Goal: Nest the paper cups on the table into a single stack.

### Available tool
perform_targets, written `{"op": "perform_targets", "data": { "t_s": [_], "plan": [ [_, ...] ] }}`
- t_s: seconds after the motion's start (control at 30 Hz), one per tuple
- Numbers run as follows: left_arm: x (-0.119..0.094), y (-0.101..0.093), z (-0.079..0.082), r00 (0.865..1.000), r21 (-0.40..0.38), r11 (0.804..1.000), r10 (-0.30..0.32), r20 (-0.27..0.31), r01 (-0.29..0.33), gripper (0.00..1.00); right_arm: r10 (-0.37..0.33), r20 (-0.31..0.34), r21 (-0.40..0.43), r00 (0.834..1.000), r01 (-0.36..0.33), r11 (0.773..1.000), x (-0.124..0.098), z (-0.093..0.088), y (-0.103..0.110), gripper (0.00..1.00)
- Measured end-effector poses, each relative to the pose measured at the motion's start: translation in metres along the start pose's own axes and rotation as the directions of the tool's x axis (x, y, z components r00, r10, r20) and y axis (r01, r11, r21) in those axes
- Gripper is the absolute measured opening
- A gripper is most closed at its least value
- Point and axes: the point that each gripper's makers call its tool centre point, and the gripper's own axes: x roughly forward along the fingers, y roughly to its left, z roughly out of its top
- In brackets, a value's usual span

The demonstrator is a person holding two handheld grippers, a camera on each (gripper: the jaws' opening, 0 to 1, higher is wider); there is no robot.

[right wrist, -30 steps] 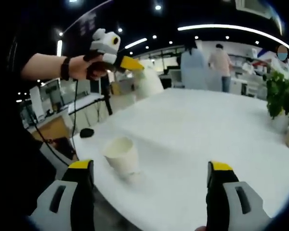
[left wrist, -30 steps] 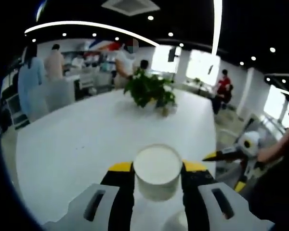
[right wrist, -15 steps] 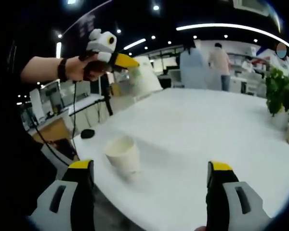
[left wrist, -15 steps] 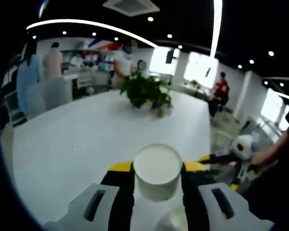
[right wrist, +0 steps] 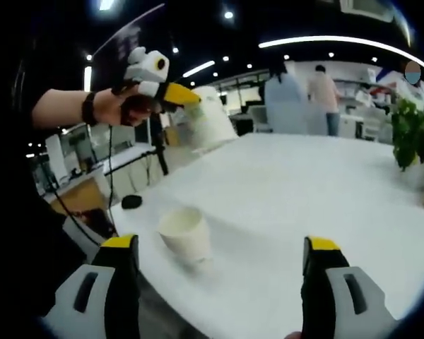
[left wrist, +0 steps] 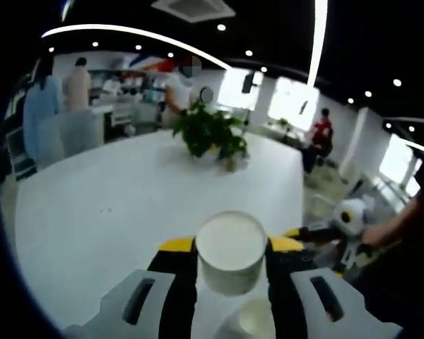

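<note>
Between the yellow-tipped jaws at the bottom of the left gripper view, the left gripper is clamped on 1 held paper cup, its open mouth facing the camera. Just below it in that view, at the frame's lower edge, the rim of a second paper cup stands on the white table. In the right gripper view that second paper cup stands upright near the table's near edge, left of centre, and the held paper cup hangs in the air well above it, gripped by the left gripper in a person's hand. The right gripper has its 2 jaws set wide apart with nothing between them, low over the table edge and to the right of the standing cup. It also shows at the right side of the left gripper view, off the table's edge. Farther across the table sits a potted plant. Beyond it, several people stand in an office under ceiling lights.
</note>
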Motion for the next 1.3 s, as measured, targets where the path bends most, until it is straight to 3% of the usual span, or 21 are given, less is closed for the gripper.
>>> {"op": "perform_targets", "data": {
  "t_s": [0.3, 0.73, 1.07, 1.3],
  "plan": [
    [0.0, -0.001, -0.001, 1.0, 0.008, 1.0, -0.001, -0.008, 0.001, 0.36, 0.077, 0.062, 0.009, 0.995, -0.077, 0.997, 0.019, 0.026, 0.025, 0.93],
    [0.0, -0.005, -0.006, 1.0, 0.013, 1.0, -0.013, -0.025, 0.013, 0.36, 0.131, 0.095, -0.016, 0.987, -0.13, 0.991, 0.027, 0.041, 0.042, 0.92],
    [0.001, -0.011, -0.012, 0.999, 0.015, 1.0, -0.025, -0.039, 0.026, 0.36, 0.166, 0.143, 0.012, 0.976, -0.17, 0.985, 0.034, 0.06, 0.052, 0.84],
    [-0.001, -0.011, -0.011, 0.999, 0.008, 1.0, -0.028, -0.037, 0.029, 0.36, 0.206, 0.162, 0.04, 0.965, -0.215, 0.976, 0.04, 0.067, 0.057, 0.72]
  ]
}}
